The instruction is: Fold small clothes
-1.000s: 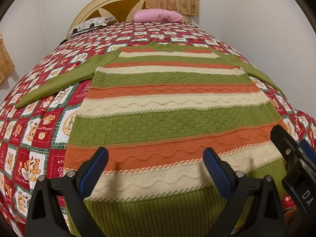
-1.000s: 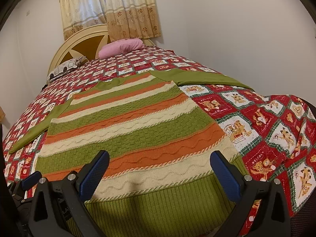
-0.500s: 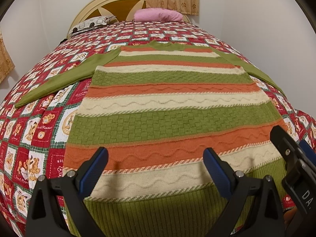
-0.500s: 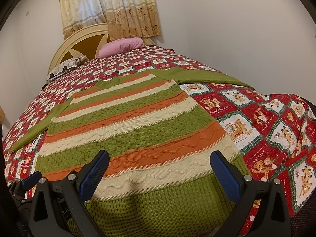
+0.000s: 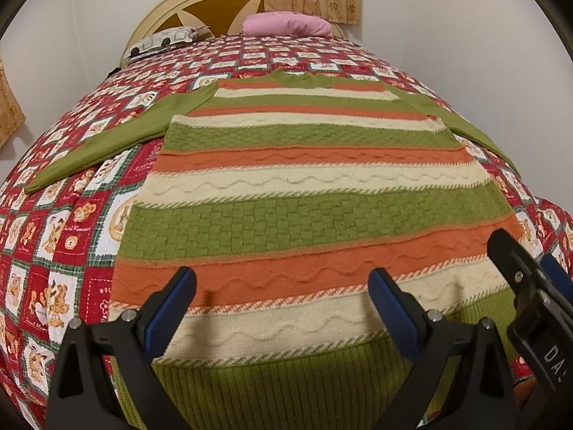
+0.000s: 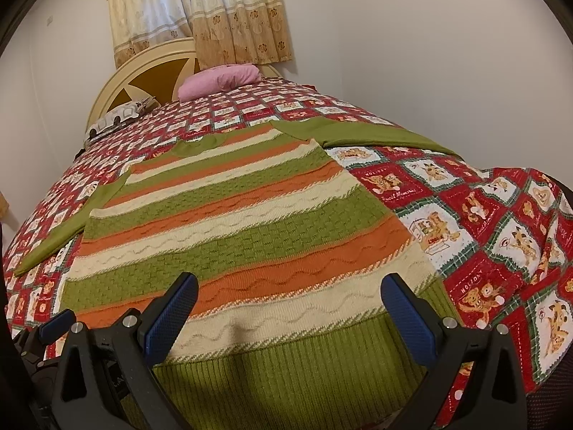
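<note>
A knit sweater (image 5: 304, 179) with green, orange and cream stripes lies flat on the bed, both green sleeves spread out to the sides. It also shows in the right wrist view (image 6: 229, 222). Its green ribbed hem is nearest to me. My left gripper (image 5: 283, 283) is open and empty, just above the hem toward its left part. My right gripper (image 6: 290, 286) is open and empty above the hem toward its right part. The right gripper shows at the right edge of the left wrist view (image 5: 530, 286).
The bed has a red, white and green patchwork quilt (image 5: 53, 233). A pink pillow (image 5: 286, 25), a patterned pillow (image 5: 164, 39) and a cream headboard (image 5: 200, 3) are at the far end. A white wall (image 6: 429, 53) runs along the bed's right side.
</note>
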